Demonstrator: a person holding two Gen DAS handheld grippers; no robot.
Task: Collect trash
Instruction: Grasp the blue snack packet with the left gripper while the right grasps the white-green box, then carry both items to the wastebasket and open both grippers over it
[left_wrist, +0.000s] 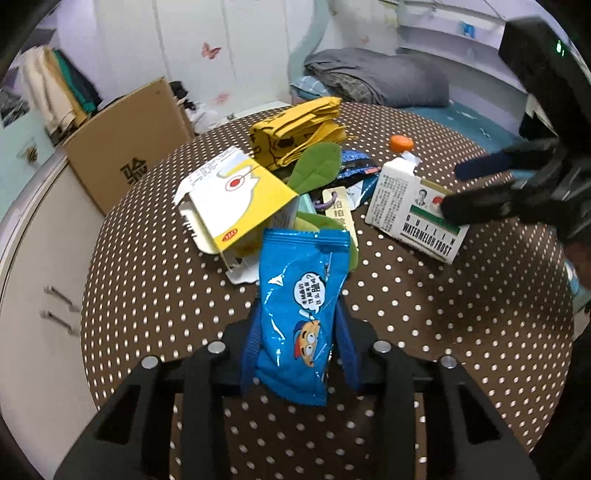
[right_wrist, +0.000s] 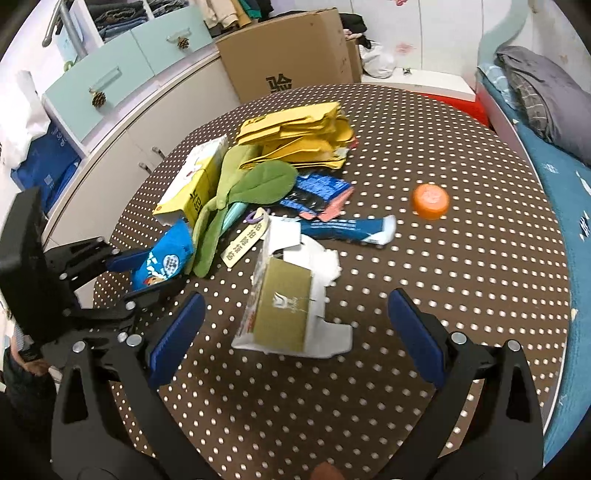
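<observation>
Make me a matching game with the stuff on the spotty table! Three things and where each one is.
Things:
1. blue snack packet
2. orange cap
3. white carton

Places:
A. alone on the spotty table
B. lying ahead of the wide-open right gripper
C. between the left gripper fingers

Pairs: 1-C, 2-A, 3-B

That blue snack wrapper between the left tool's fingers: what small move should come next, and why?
Probably lift it clear. The left tool has the blue snack wrapper pinched between its pads, but its top leans against the yellow box, so a short raise should free it.
</observation>
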